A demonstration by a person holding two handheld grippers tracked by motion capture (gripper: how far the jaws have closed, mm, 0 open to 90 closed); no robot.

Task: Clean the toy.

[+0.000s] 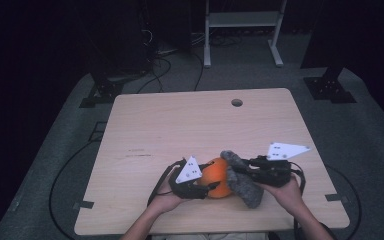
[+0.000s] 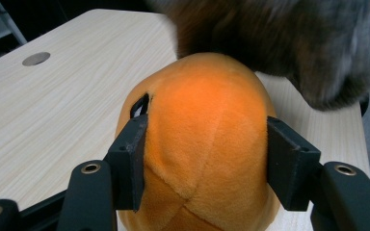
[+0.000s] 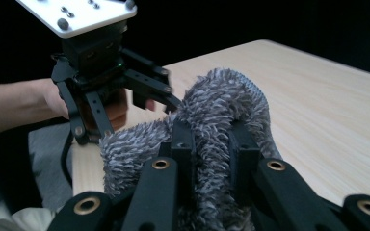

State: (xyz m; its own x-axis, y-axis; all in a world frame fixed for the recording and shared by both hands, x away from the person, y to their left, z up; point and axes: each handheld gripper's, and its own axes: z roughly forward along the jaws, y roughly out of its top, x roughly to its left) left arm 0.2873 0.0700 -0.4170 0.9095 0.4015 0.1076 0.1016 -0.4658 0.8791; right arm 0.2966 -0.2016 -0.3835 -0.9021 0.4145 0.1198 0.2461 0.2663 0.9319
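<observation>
Two tongs at work near the tabletop's (image 1: 145, 120) front edge | my left tongs (image 2: 204, 159) clamp the orange plush ball (image 2: 207, 139), steadying it | my right tongs (image 3: 212, 144) pinch the grey fuzzy cover (image 3: 221, 110), drawn against the ball's far side, likely to wrap it | no containers.

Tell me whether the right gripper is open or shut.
Shut. In the right gripper view the right gripper has its jaws pinched on a fold of the grey furry cloth, fur bulging on both sides of them.
</observation>
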